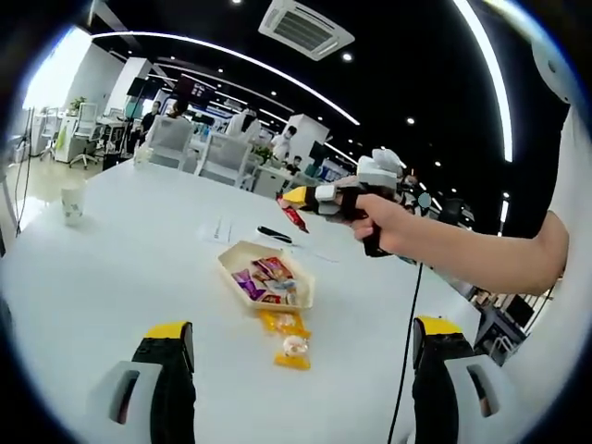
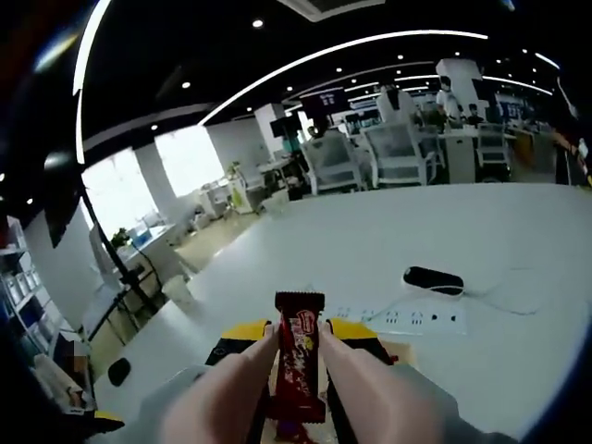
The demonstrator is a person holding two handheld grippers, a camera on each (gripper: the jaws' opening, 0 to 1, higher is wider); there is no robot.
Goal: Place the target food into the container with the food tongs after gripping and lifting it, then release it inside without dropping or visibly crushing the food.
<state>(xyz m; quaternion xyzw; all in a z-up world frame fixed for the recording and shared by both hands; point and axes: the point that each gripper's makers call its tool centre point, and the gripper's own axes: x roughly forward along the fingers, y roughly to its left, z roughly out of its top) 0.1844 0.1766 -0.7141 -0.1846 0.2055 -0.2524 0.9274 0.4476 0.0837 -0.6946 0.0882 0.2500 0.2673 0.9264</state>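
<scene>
Red snack bar (image 2: 299, 365) clamped upright in right claw (image 2: 298, 370) at lower centre of right gripper view, same bar (image 1: 293, 215) held above cream container (image 1: 266, 276) of wrapped snacks mid-frame in left gripper view, left claw (image 1: 301, 347) jaws wide apart over white surface (image 1: 139, 268), yellow packets (image 1: 289, 338) just beside container

Red snack wrapper (image 2: 300, 361) shows white lettering, too blurred to read; paper sheet (image 2: 413, 318) print illegible too.
</scene>
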